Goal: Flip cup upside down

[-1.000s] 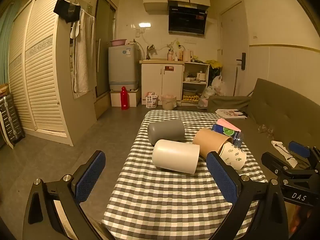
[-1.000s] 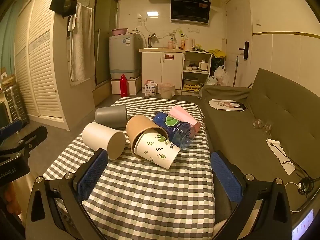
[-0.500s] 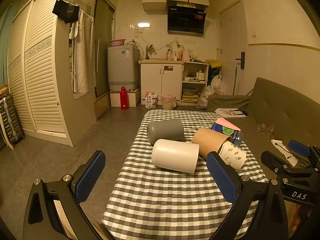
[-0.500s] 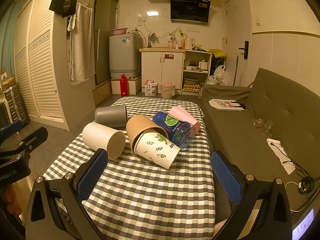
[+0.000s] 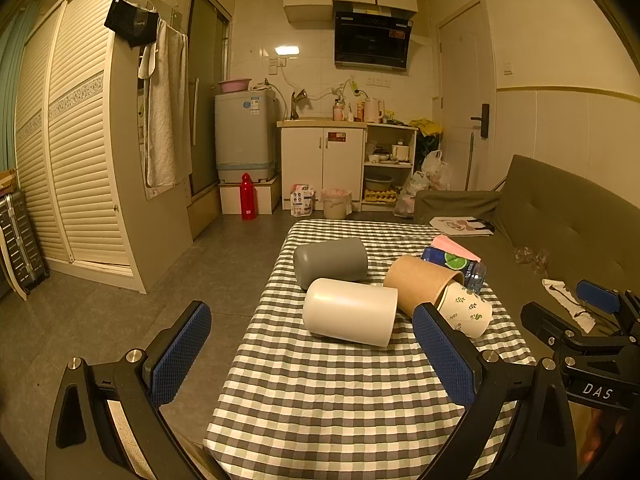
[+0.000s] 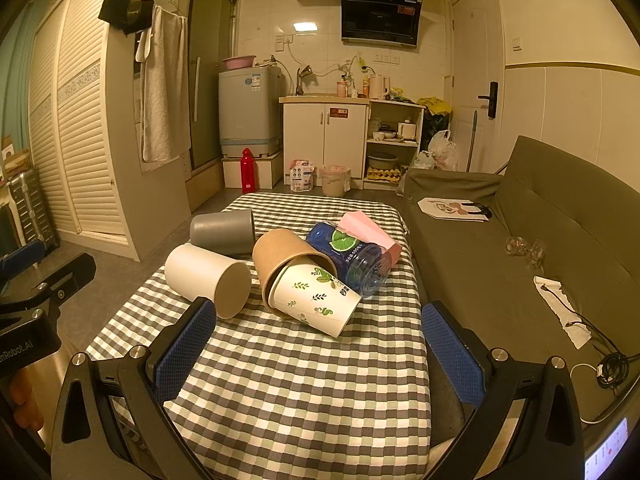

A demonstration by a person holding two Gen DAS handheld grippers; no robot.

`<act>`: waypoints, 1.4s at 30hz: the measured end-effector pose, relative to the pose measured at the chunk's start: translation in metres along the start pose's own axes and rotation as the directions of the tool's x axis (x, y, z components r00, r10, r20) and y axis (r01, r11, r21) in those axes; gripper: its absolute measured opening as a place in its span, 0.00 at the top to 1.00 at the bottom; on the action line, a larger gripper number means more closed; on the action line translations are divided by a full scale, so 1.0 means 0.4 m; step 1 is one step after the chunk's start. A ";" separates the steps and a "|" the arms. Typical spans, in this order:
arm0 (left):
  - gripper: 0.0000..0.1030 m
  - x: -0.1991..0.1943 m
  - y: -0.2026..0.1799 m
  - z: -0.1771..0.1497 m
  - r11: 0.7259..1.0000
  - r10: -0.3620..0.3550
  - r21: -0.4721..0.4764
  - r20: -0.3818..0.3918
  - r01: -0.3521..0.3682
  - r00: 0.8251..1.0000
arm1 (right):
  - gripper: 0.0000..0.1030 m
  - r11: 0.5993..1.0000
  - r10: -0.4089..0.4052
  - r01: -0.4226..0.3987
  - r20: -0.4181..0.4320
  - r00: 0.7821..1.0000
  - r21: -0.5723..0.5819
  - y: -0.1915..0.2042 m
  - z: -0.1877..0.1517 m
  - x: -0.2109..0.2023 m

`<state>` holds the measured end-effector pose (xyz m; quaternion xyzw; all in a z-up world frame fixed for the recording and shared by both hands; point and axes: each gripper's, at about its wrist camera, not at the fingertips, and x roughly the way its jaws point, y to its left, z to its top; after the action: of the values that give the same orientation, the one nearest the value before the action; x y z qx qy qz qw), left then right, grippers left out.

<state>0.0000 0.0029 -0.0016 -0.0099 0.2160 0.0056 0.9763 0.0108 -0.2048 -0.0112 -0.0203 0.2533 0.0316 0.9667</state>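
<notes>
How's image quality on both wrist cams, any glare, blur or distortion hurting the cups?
Left wrist: warm yellow cast, strong fisheye bending of walls, dark vignette corners; the white cup is sharp, with soft sheen and no blowout. Right wrist: same cast and barrel warp; the leaf-print cup and brown cup are crisp; only the ceiling light clips.

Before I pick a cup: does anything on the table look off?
Every cup lies on its side. The leaf-print cup is jammed partway into the brown cup, with the blue bottle lying against them. The white cup and grey cup lie apart.
</notes>
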 end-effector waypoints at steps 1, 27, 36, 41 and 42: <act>0.00 0.000 0.000 0.000 1.000 0.000 0.000 0.001 0.000 1.000 | 0.00 1.000 0.000 0.000 0.000 1.000 0.000 0.000 0.000 0.000; 0.00 0.001 -0.002 -0.002 1.000 0.001 0.001 0.000 -0.001 1.000 | 0.00 1.000 0.003 -0.003 -0.003 1.000 -0.001 -0.003 0.000 0.004; 0.00 0.001 -0.005 -0.004 1.000 -0.003 0.000 -0.003 0.003 1.000 | 0.00 1.000 0.006 -0.006 -0.005 1.000 -0.007 0.001 -0.004 0.009; 0.00 0.016 -0.001 -0.010 1.000 -0.007 -0.011 -0.023 0.006 1.000 | 0.00 0.999 0.024 -0.025 -0.016 1.000 -0.024 0.011 -0.006 0.014; 0.00 0.017 0.001 -0.010 1.000 -0.007 -0.017 -0.029 0.006 1.000 | 0.00 0.999 0.034 -0.035 -0.022 0.999 -0.028 0.013 -0.005 0.022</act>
<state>0.0046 0.0034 -0.0082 -0.0190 0.2298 0.0042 0.9730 0.0171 -0.1993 -0.0172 -0.0302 0.2637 0.0517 0.9627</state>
